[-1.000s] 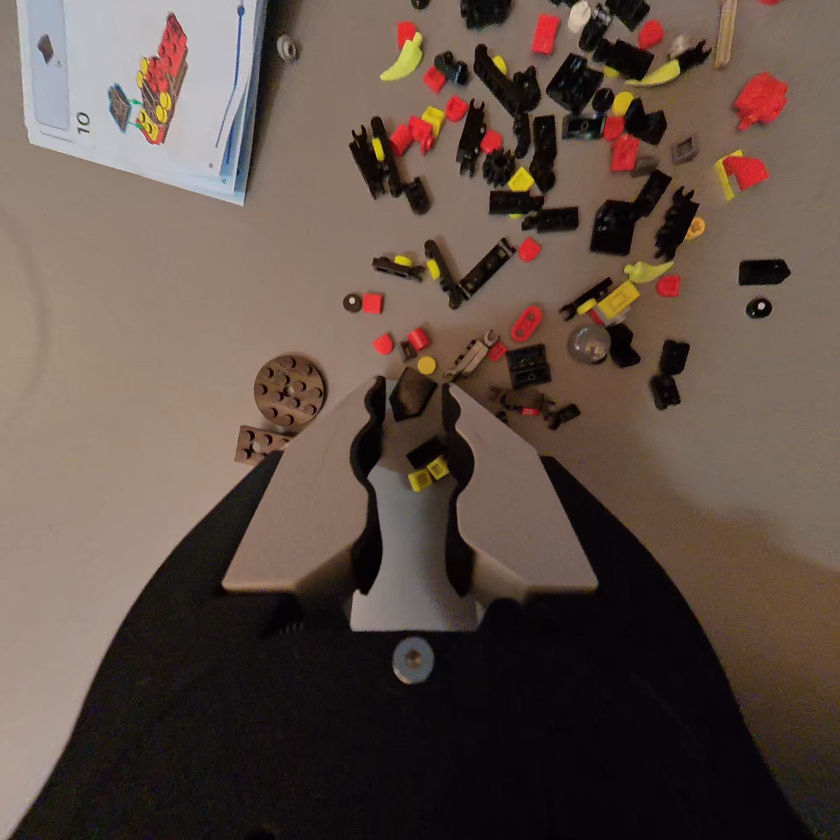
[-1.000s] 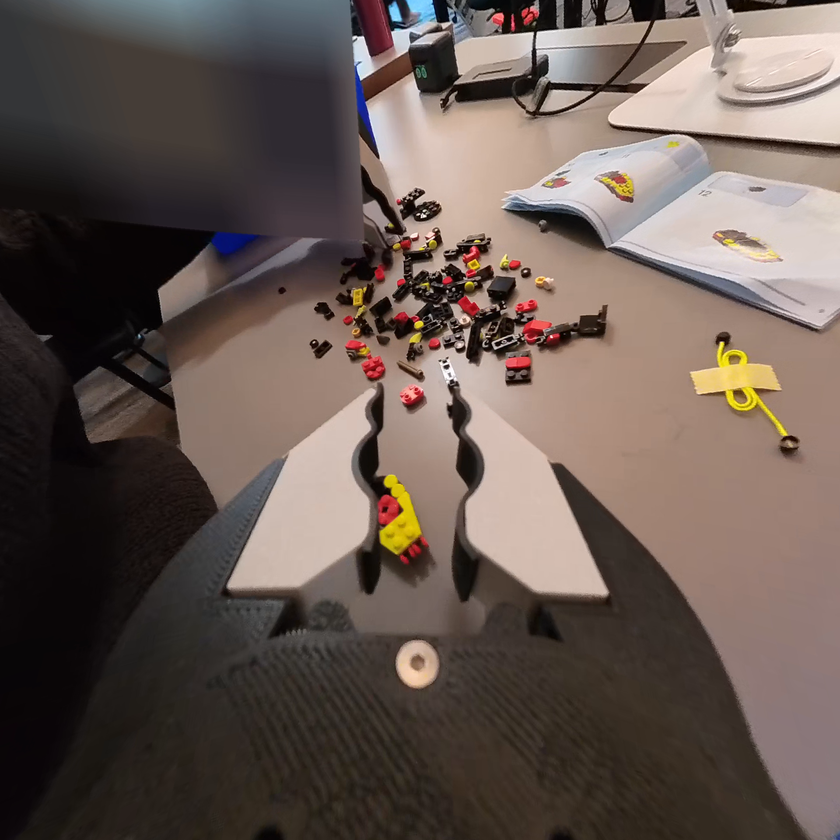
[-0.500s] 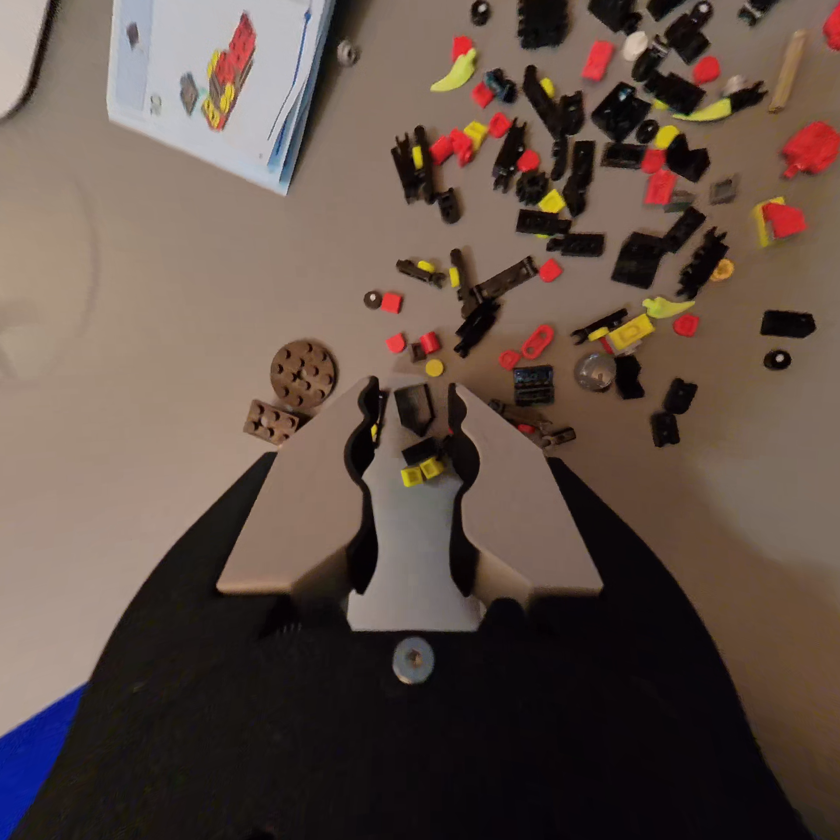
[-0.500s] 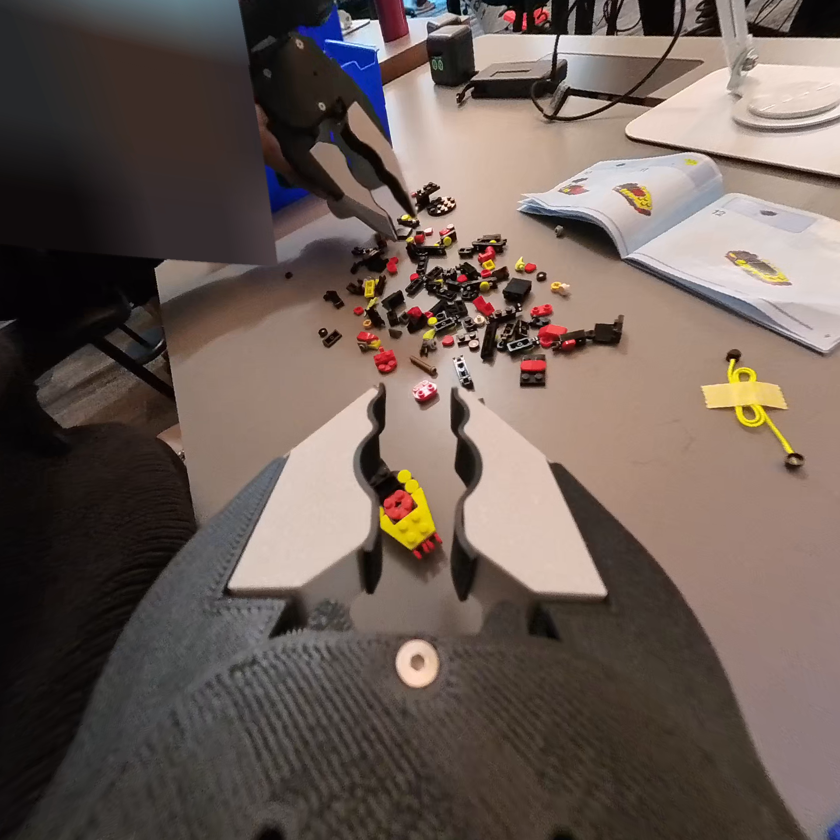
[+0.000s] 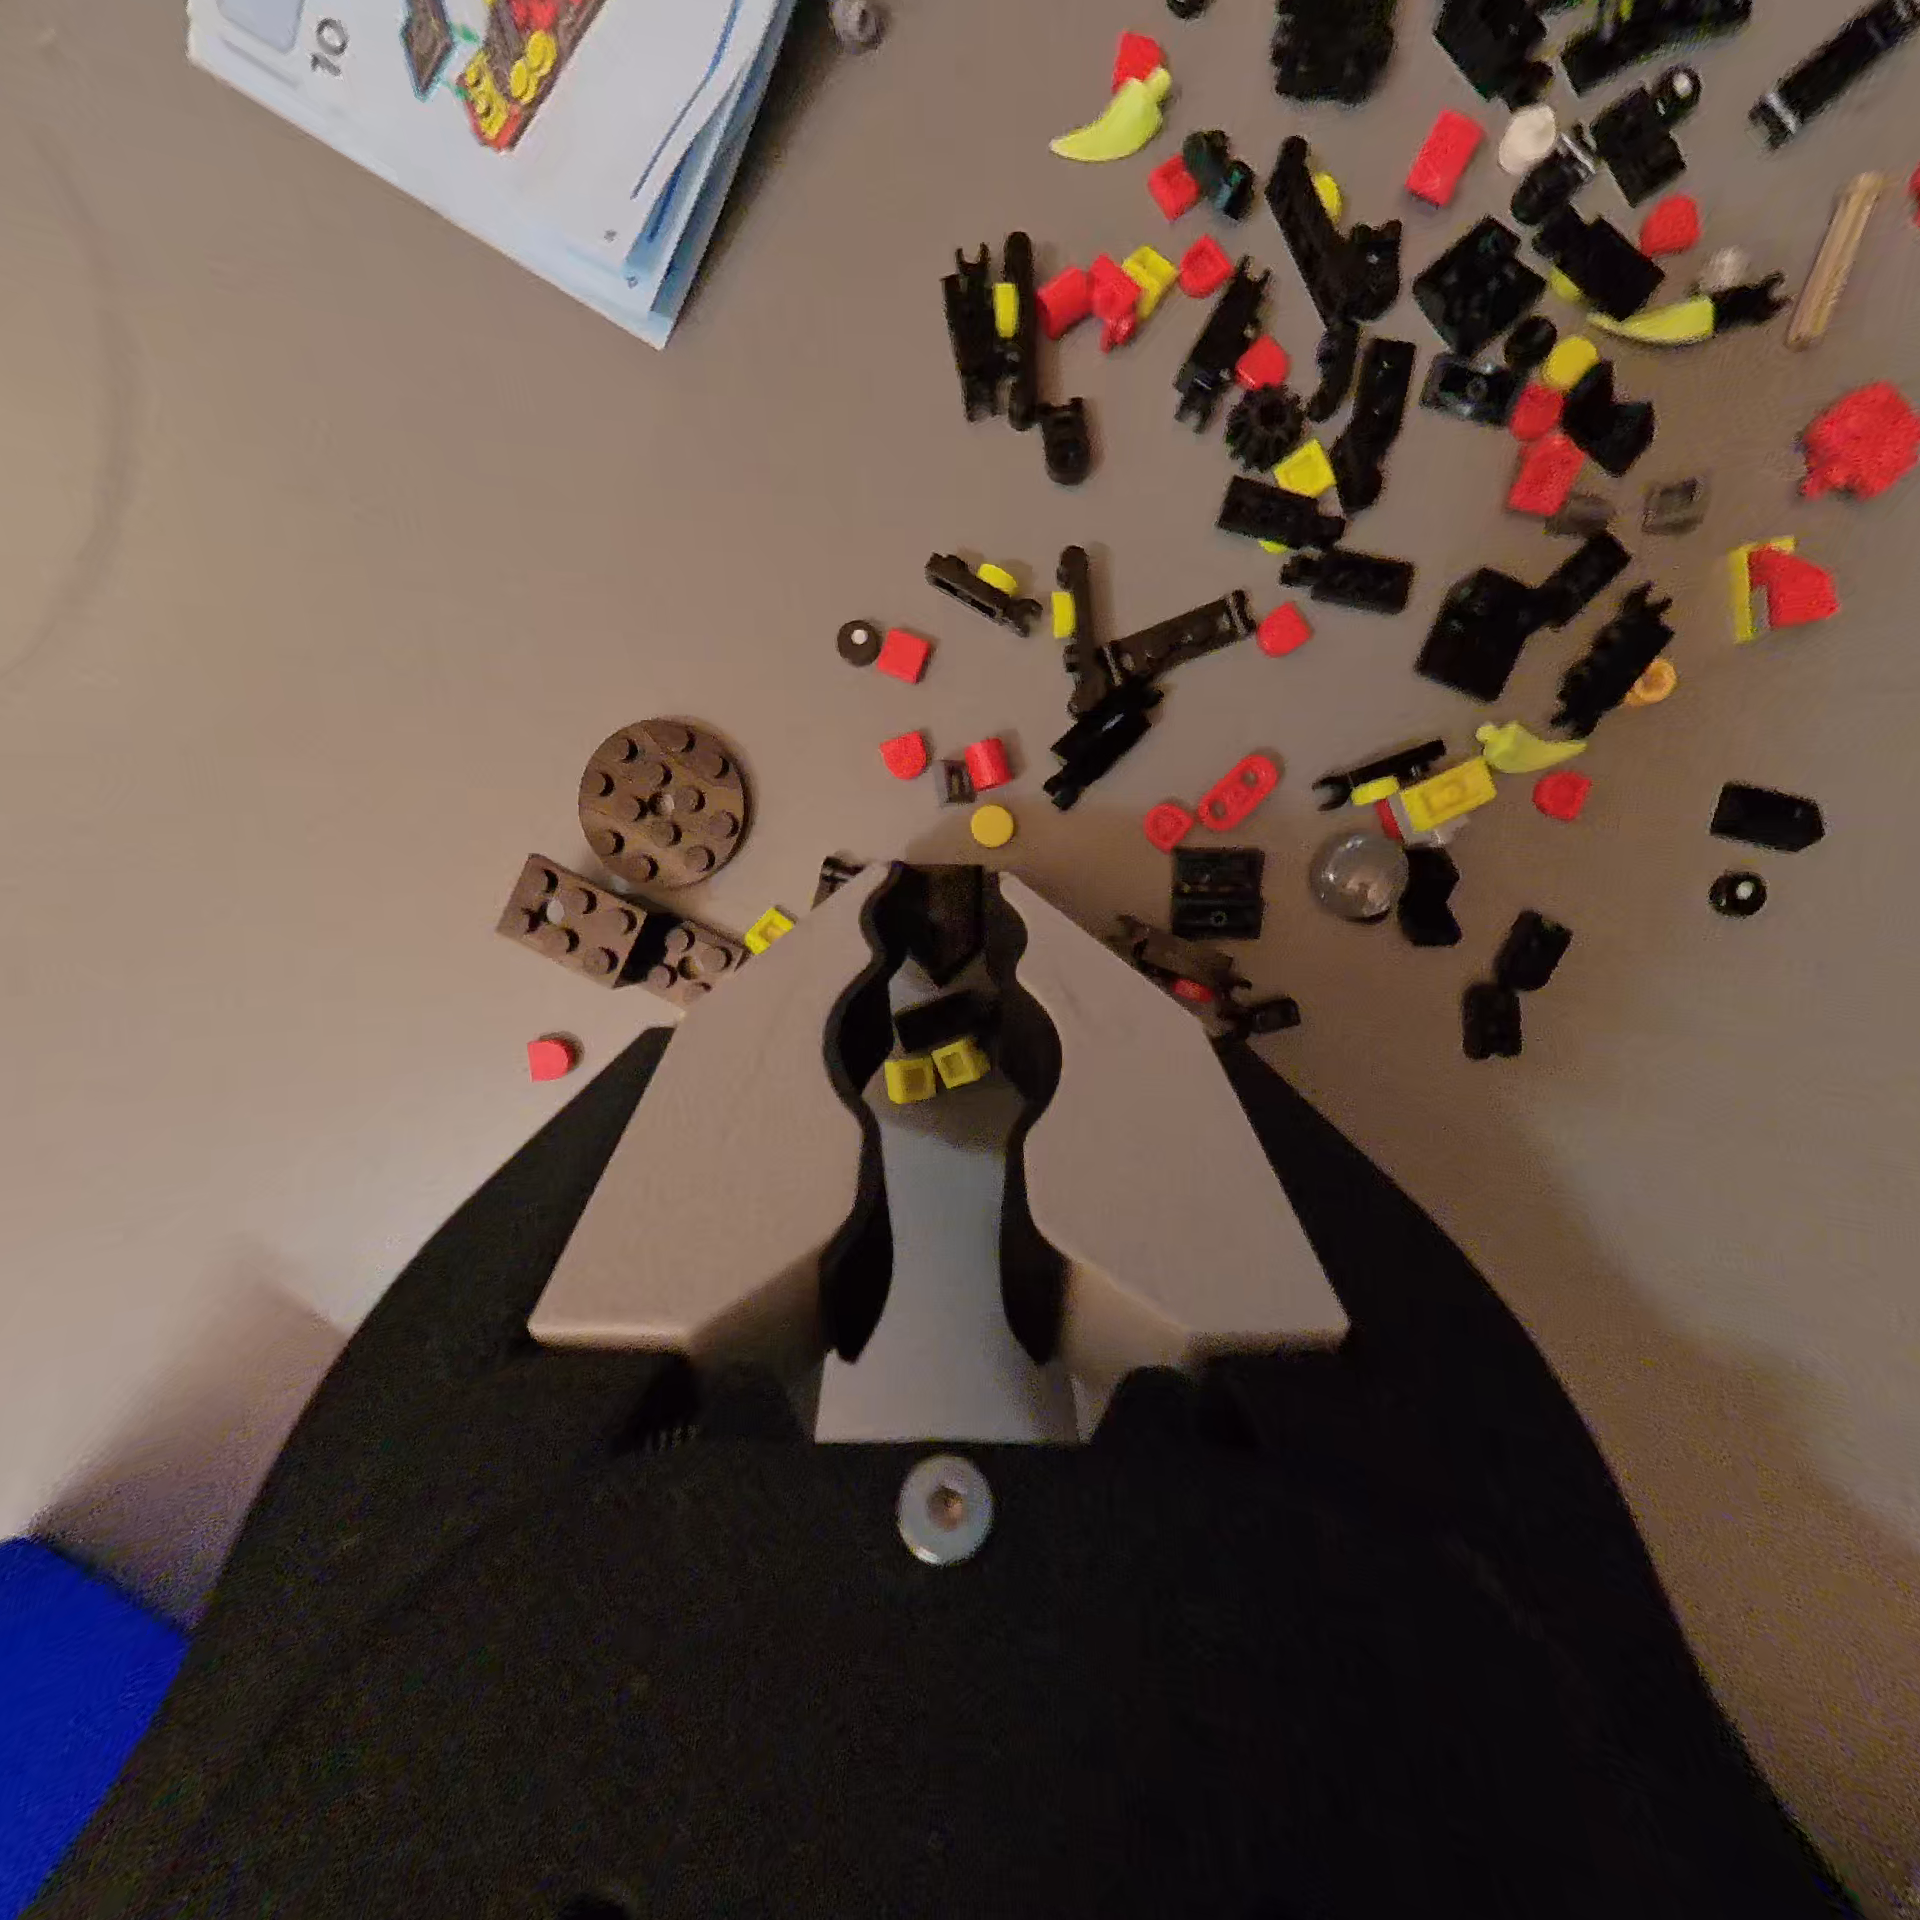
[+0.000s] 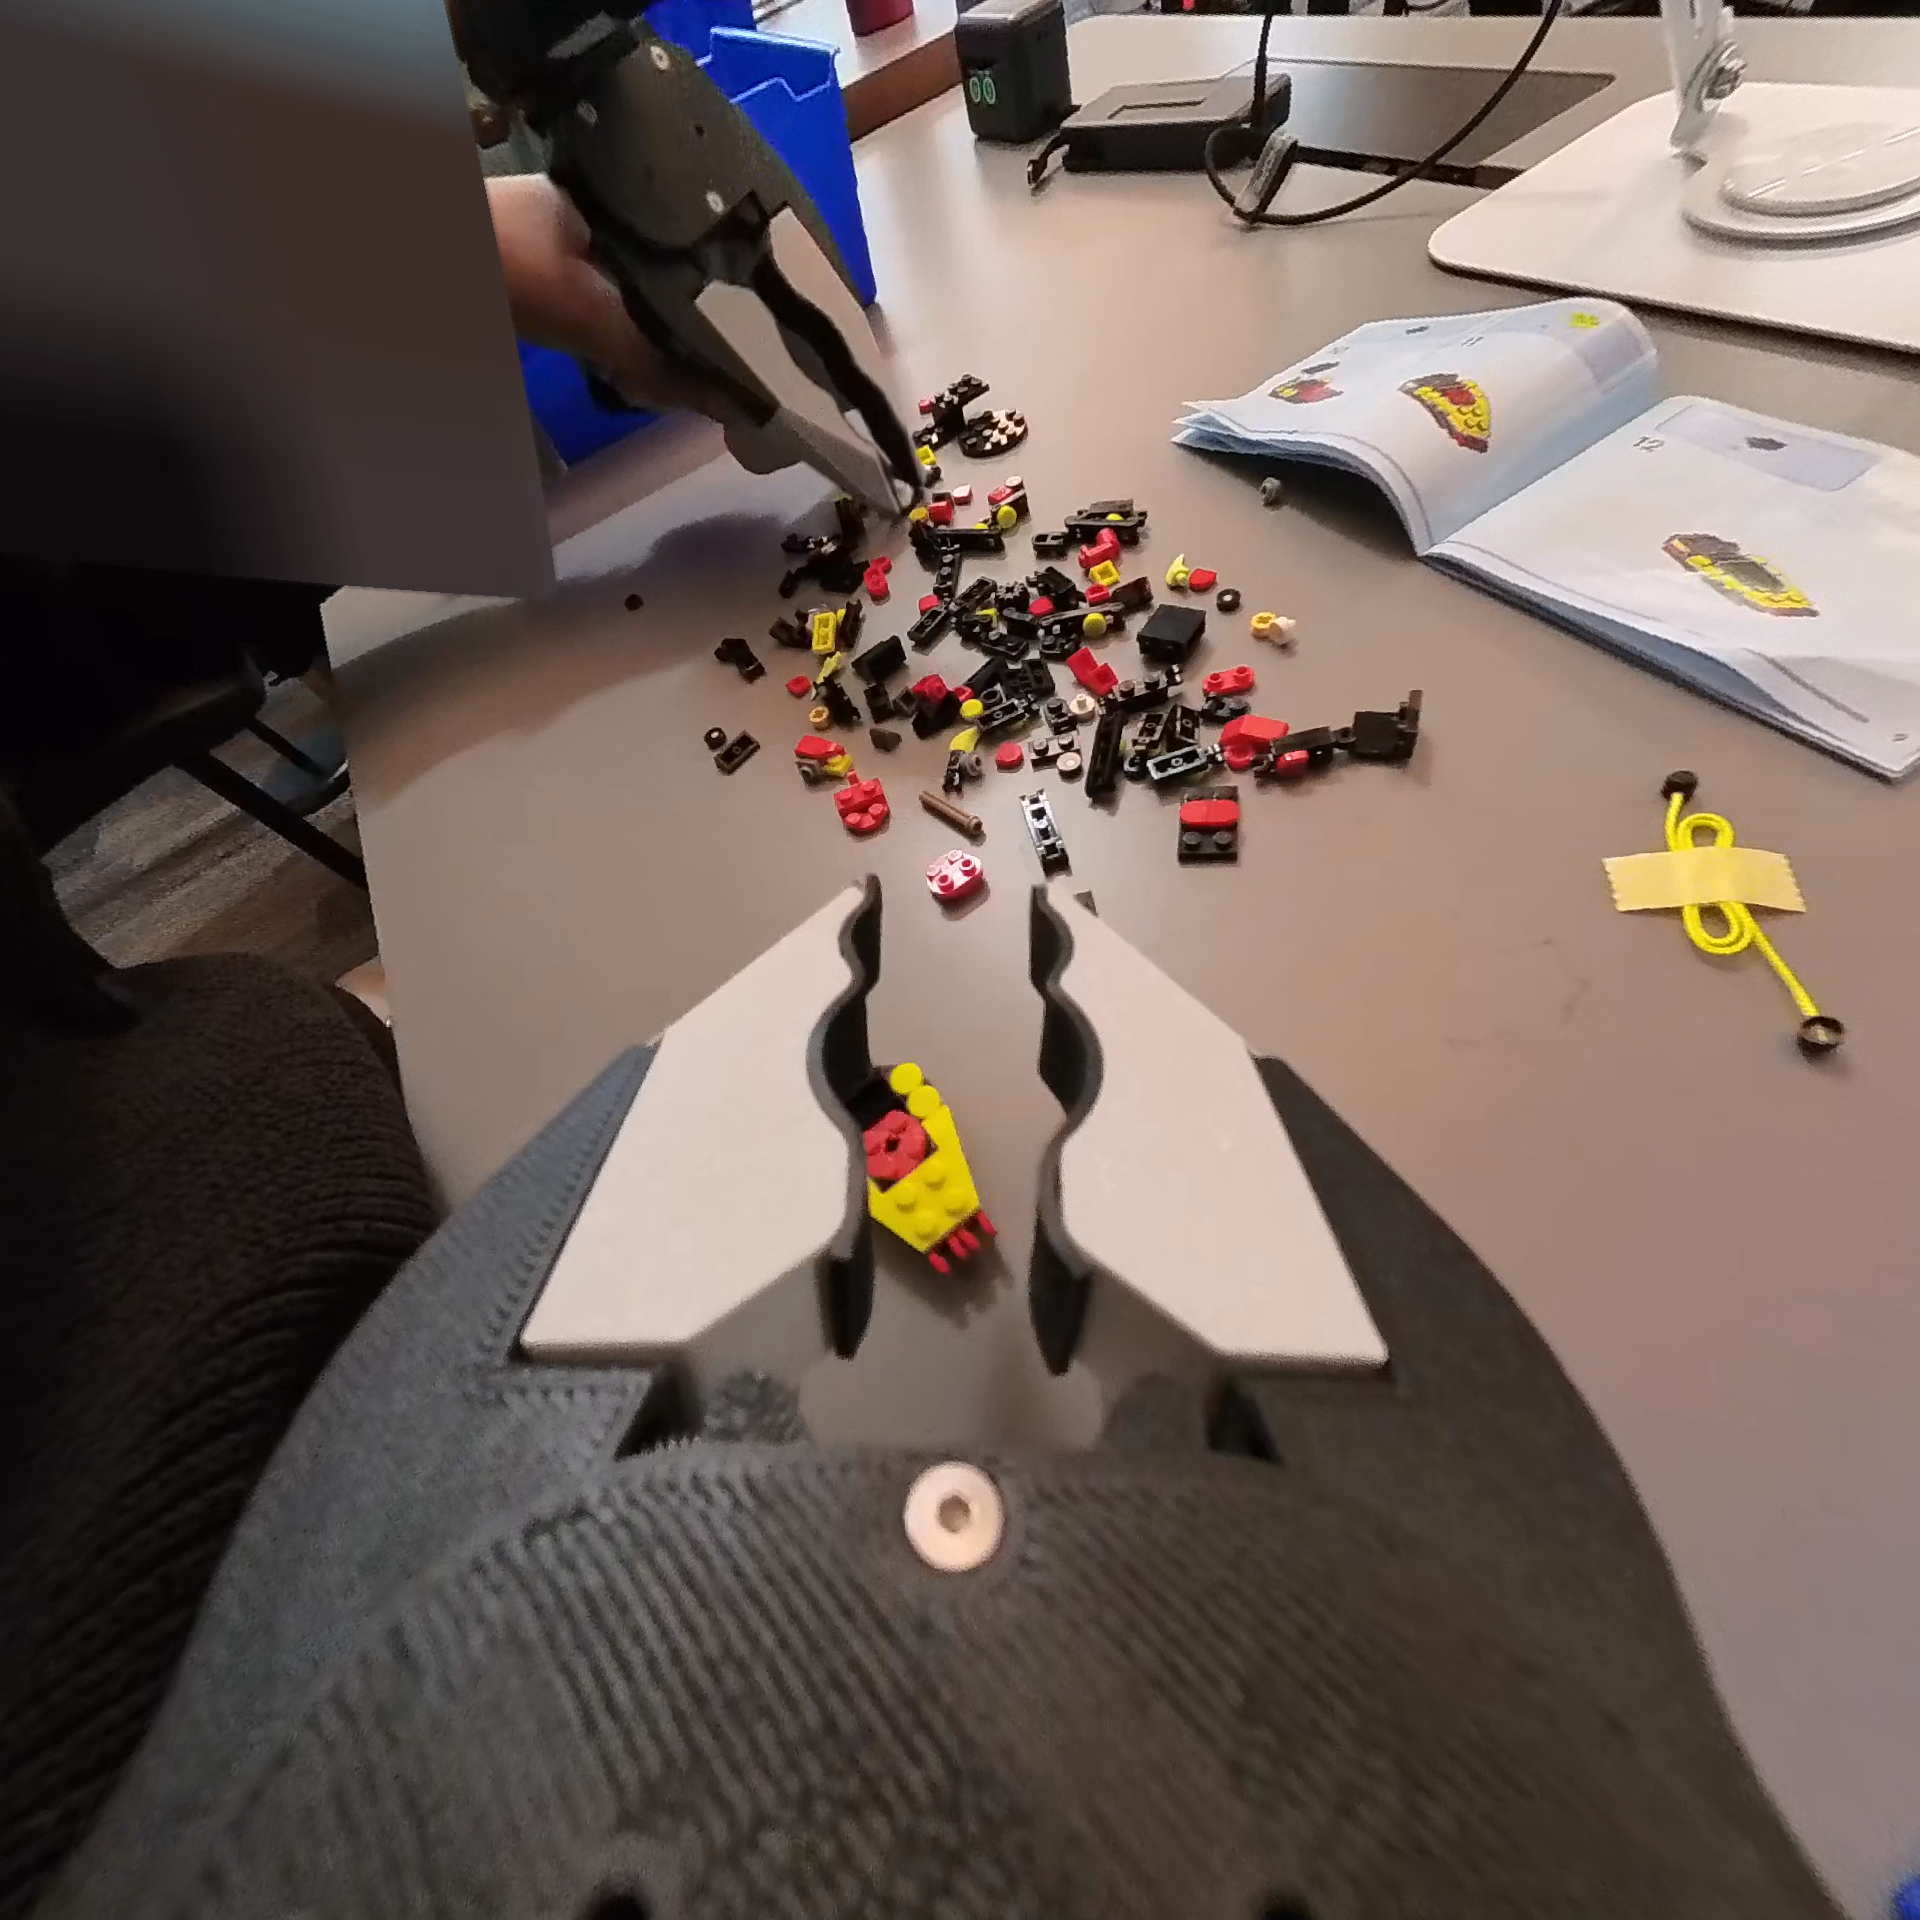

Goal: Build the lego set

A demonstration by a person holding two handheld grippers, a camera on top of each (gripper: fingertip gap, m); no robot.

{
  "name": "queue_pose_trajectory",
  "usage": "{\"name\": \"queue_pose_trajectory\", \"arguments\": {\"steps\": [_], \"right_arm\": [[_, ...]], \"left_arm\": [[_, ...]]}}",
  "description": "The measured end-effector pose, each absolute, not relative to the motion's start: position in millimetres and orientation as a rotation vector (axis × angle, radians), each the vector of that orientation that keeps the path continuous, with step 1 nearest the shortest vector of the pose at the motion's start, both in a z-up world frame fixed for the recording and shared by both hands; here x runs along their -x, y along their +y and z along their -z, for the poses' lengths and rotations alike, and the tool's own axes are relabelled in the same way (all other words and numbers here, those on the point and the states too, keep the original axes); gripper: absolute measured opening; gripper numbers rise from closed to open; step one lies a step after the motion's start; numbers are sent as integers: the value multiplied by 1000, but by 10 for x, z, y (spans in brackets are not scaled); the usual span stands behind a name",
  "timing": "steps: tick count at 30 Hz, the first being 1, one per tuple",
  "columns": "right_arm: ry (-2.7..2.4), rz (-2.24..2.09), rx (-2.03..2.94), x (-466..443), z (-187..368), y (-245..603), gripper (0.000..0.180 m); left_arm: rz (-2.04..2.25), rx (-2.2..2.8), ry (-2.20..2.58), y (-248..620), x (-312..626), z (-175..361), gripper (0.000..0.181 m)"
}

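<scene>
Loose black, red and yellow lego pieces (image 5: 1351, 468) lie scattered on the grey table; the pile also shows in the right wrist view (image 6: 1039, 644). My left gripper (image 5: 948, 873) has its tips down at the near edge of the pile, pinched on a black wedge piece (image 5: 940, 920). A black piece with two yellow tiles (image 5: 935, 1049) sits between the fingers behind it. The left gripper also shows in the right wrist view (image 6: 904, 499), held by a hand. My right gripper (image 6: 956, 894) is open above the table. A small yellow, red and black build (image 6: 920, 1174) lies between its fingers, near the left one.
An open instruction booklet (image 5: 499, 125) lies beyond the pile, also in the right wrist view (image 6: 1558, 499). A brown round plate (image 5: 665, 800) and brown bricks (image 5: 582, 920) lie left of my left gripper. A taped yellow cord (image 6: 1704, 894), a blue bin (image 6: 800, 135) and a white stand base (image 6: 1714, 187) are around. The grippers' ends are close to 25 centimetres from one another. My right tips are about 30 centimetres from the brown round plate (image 5: 665, 800), my left tips only 5 centimetres. My right wrist view (image 6: 987, 423) looks at it from another angle.
My left gripper's jaws have narrowed onto the black wedge piece. The left gripper has come into the right wrist view, tips at the pile. The right gripper stays open over the small build.
</scene>
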State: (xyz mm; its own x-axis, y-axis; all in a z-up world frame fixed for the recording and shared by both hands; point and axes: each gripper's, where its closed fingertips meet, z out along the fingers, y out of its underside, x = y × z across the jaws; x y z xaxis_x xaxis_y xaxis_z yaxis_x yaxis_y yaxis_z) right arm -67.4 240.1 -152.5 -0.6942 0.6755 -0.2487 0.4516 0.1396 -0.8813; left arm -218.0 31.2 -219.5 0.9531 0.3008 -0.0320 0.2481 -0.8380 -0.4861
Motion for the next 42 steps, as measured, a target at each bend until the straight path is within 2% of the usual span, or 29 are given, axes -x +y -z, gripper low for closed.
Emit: {"name": "queue_pose_trajectory", "arguments": {"steps": [21,28,32,42], "right_arm": [[-2214,-1592,1093,631,1502,2397,28],[-2225,-1568,1089,628,1522,2382,28],[-2231,-1557,1084,624,1532,2376,28],[-2228,-1561,1082,621,1525,2379,27]], "left_arm": [[-141,2535,-634,285,2199,2191,27],[-132,2485,-710,262,2258,2198,15],[-140,2488,-702,268,2252,2198,14],[-206,2481,-714,234,2232,2116,27]]}}
